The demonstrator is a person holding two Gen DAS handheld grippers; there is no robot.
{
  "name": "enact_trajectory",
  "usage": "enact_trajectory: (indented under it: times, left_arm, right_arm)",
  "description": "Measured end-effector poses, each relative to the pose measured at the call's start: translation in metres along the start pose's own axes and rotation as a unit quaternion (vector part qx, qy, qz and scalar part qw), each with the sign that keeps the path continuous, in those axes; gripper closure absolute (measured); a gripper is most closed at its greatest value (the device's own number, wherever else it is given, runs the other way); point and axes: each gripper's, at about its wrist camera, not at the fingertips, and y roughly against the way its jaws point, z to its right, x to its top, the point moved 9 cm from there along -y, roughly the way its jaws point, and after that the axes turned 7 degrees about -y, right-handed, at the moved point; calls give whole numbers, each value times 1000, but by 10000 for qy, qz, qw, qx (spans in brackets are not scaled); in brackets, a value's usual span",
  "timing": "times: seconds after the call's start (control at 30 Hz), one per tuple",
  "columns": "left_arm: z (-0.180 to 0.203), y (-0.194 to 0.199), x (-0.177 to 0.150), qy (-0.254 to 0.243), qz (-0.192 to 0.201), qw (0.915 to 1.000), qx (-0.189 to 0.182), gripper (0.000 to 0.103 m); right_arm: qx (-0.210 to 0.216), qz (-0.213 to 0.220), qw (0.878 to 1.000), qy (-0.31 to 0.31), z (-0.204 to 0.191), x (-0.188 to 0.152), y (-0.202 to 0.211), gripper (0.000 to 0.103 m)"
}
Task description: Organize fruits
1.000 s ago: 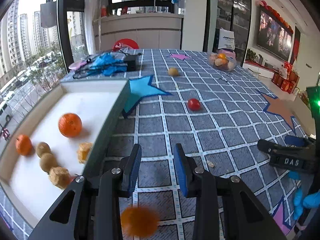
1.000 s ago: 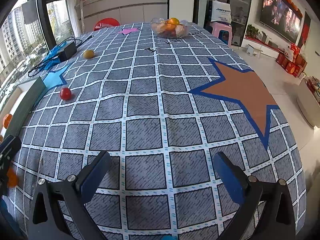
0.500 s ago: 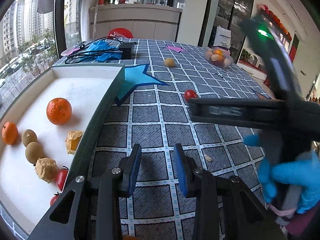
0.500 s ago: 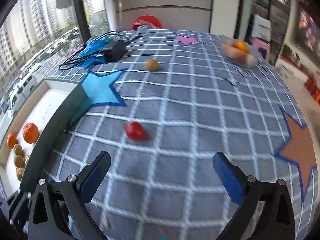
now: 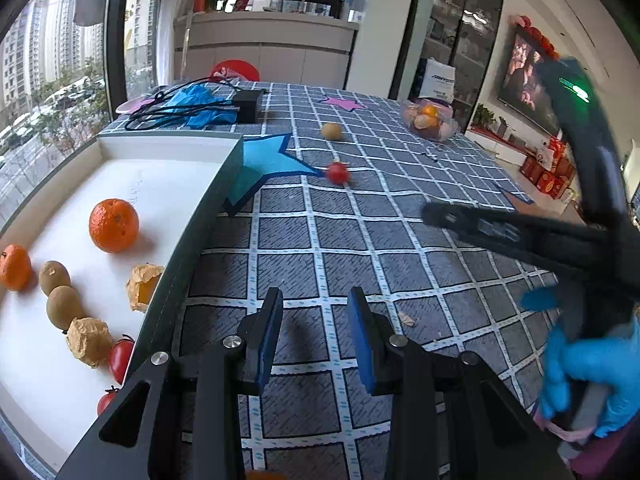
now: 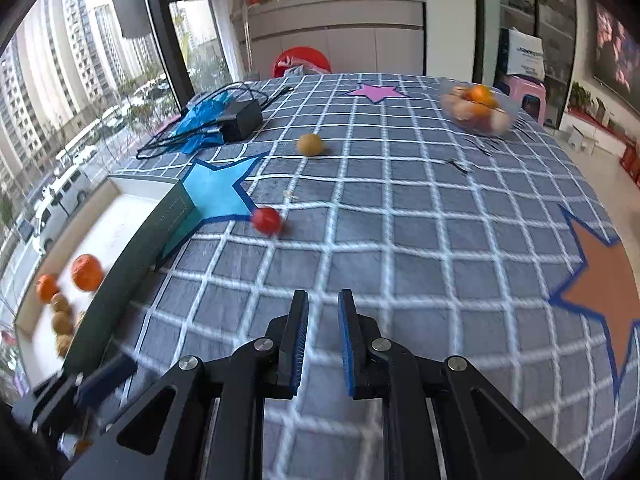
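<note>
On the white bag (image 5: pixel 439 80) behind the table we see blue print, but we cannot read it, and the light letters on the side of the right gripper (image 6: pixel 322 340) are too blurred now; one second ago they read "DAS". At that time our right gripper was spread wide; now its jaws stand pressed close with nothing between them, above the checked cloth (image 6: pixel 420 240). Our left gripper (image 5: pixel 314 330) keeps the same narrow gap and holds nothing. A red tomato (image 6: pixel 267 220) lies at the tip of the blue star (image 6: pixel 214 192), and a brown fruit (image 6: pixel 309 144) lies further away. Inside the tray (image 5: pixel 168 146) we see oranges (image 5: pixel 114 225) and other fruits.
</note>
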Motion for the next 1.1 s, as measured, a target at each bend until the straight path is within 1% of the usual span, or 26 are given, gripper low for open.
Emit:
enact_trajectory:
  times: [0.1, 0.13, 0.17, 0.23, 0.27, 0.33, 0.5, 0.53, 0.57, 0.6, 0.63, 0.67, 0.7, 0.73, 0.77, 0.87, 0.97, 1.03, 1.07, 1.1]
  left_arm:
    - [0, 4, 2, -1, 112, 9999, 36, 66]
    - [-1, 6, 3, 26, 159, 9999, 50, 66]
    - [-2, 10, 4, 66, 226, 9997, 19, 66]
    - [-5, 14, 4, 170, 289, 9994, -81, 66]
    - [-8, 17, 3, 263, 312, 9991, -147, 65]
    - [-13, 21, 3, 328, 325, 9987, -202, 63]
    - [-23, 31, -1, 299, 383, 9987, -142, 58]
    - [-24, 36, -2, 285, 430, 9986, -145, 54]
    - [-25, 39, -4, 272, 462, 9984, -155, 49]
    - [-27, 41, -6, 265, 470, 9984, -167, 47]
    - [-28, 43, -8, 263, 470, 9984, -180, 45]
    - [-29, 45, -11, 262, 459, 9984, -216, 44]
    - [-29, 45, -13, 258, 441, 9984, -235, 44]
    - [-30, 47, -15, 255, 426, 9984, -253, 44]
    - [-30, 49, -18, 251, 433, 9984, -273, 44]
    - [-26, 55, -22, 116, 505, 9981, -327, 44]
    - [-17, 58, -29, -152, 543, 9977, -365, 44]
    - [-9, 55, -37, -285, 467, 9977, -395, 44]
    - [-7, 55, -39, -360, 451, 9977, -344, 43]
    - [-5, 55, -40, -458, 478, 9976, -215, 43]
  right_arm:
    - [167, -172, 9997, -100, 8, -5, 5, 85]
    - [178, -196, 9996, -123, 9, -5, 5, 79]
    - [167, -215, 9995, -132, 10, -3, 4, 51]
    - [144, -106, 9998, -89, 6, 4, 3, 11]
    - [154, 5, 9999, 5, 0, 10, 1, 11]
    - [155, -46, 9996, 217, -13, 16, -9, 11]
    - [-35, -52, 9968, 791, -49, 27, -45, 11]
    - [-106, -41, 9960, 886, -54, 29, -52, 11]
    - [-183, -39, 9952, 959, -58, 32, -60, 16]
    - [-237, -80, 9948, 991, -60, 33, -69, 22]
    - [-249, -219, 9947, 972, -61, 33, -78, 36]
    - [-181, -171, 9958, 876, -62, 35, -80, 42]
    - [-226, -136, 9961, 848, -62, 37, -79, 50]
    - [-262, -120, 9961, 833, -61, 37, -78, 70]
    - [-265, -136, 9961, 826, -60, 36, -77, 79]
    - [-236, -115, 9972, 700, -51, 29, -66, 81]
    - [-8, -144, 9990, 412, -38, 20, -49, 81]
    - [114, -148, 9995, 254, -29, 14, -34, 81]
    - [158, -131, 9996, 199, -24, 11, -25, 81]
    - [190, -88, 9997, 156, -19, 8, -15, 81]
